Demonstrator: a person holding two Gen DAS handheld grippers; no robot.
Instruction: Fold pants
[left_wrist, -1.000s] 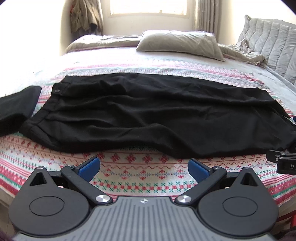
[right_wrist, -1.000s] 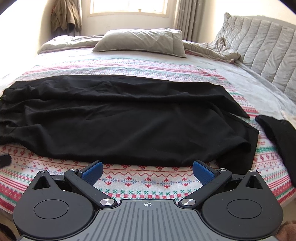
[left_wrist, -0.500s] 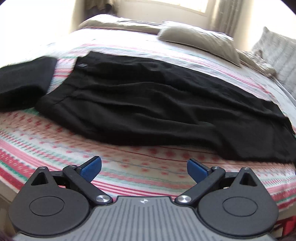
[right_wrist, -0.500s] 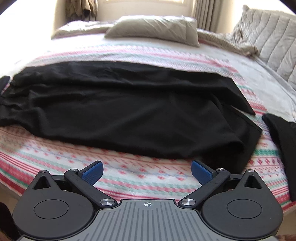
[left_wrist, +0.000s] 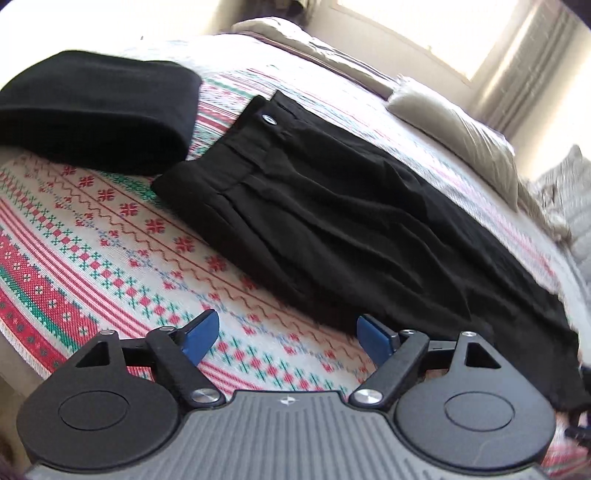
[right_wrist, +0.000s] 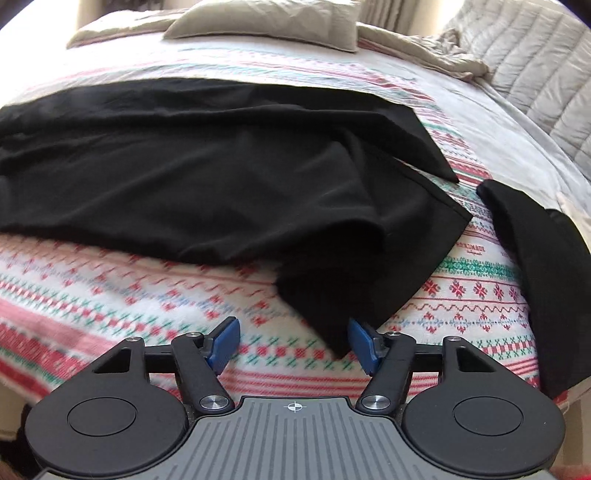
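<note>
The fingers of the left gripper stand well apart, and its jaws have just been closing. Nothing lies between them but the patterned bedspread; the near edge of the black pants lies just past the right finger, and contact there cannot be confirmed. The left gripper hovers over the near edge of the bed, at the waistband end of the pants.

The fingers of the right gripper stand partly open, and its jaws have just been closing. A corner of the pant-leg hem reaches into the gap beside the right finger. The pads do not press on the cloth.

The pants lie spread lengthwise along the near edge of the bed. The waistband, with a metal button, points toward the left end of the bed. The legs run toward the right end, one partly over the other, with wrinkles across the cloth. In the right wrist view the leg ends lie fanned, one hem nearer the bed edge than the other.

A folded black garment lies beside the waistband, near the left corner of the bed. A second black garment lies apart from the hems at the right end. A beige pillow and a quilted grey cushion lie at the far side of the bed.
</note>
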